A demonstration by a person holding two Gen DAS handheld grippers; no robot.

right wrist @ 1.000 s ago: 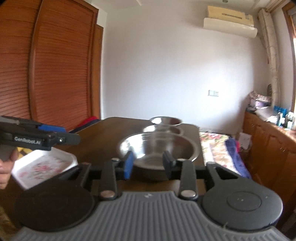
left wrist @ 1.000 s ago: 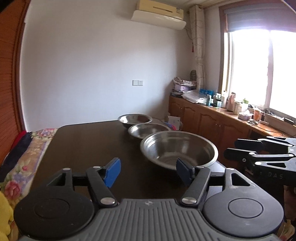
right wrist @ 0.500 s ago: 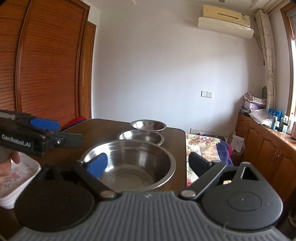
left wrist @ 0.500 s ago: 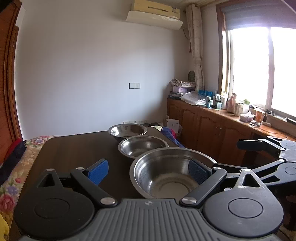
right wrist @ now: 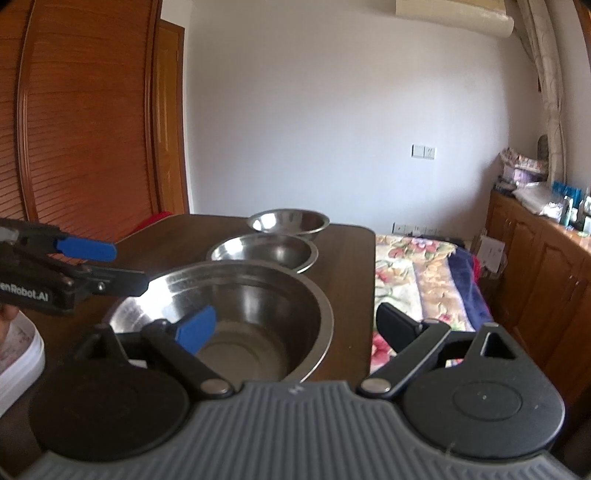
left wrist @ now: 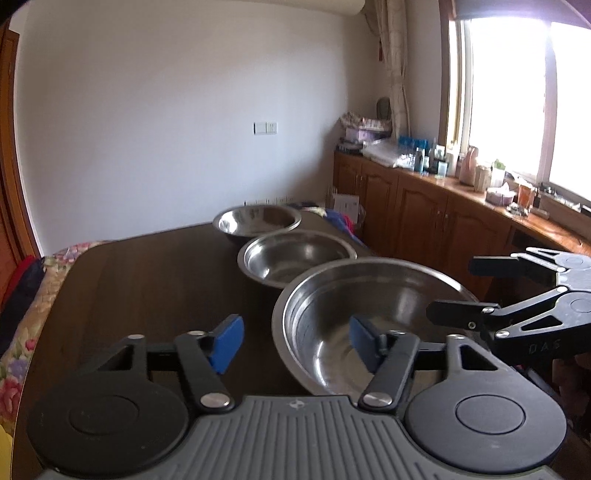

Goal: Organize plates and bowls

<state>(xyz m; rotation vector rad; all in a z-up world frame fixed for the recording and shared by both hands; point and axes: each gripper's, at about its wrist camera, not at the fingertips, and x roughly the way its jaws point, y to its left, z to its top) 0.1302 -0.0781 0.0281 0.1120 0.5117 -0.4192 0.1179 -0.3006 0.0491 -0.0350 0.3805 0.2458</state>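
Three shiny bowls sit in a row on your desk (left wrist: 155,280), nothing inside. Both your tools are apart, each straddling the big bowl's (left wrist: 373,295) rim; the left tool (left wrist: 295,341) was just closing, the right tool (right wrist: 295,325) stands wide.

A lived-in room of a private home: a dark wooden table (left wrist: 155,280) stands before a plain white wall with a light switch (left wrist: 265,127) and a wall-mounted air conditioner (right wrist: 454,14). At right, wooden cabinets (left wrist: 424,214) under a bright window (left wrist: 517,92) carry bottles and household clutter; a curtain (left wrist: 397,62) hangs beside it. Louvred wooden doors (right wrist: 74,122) line the left side, and floral bedding (right wrist: 417,273) lies past the table's right edge
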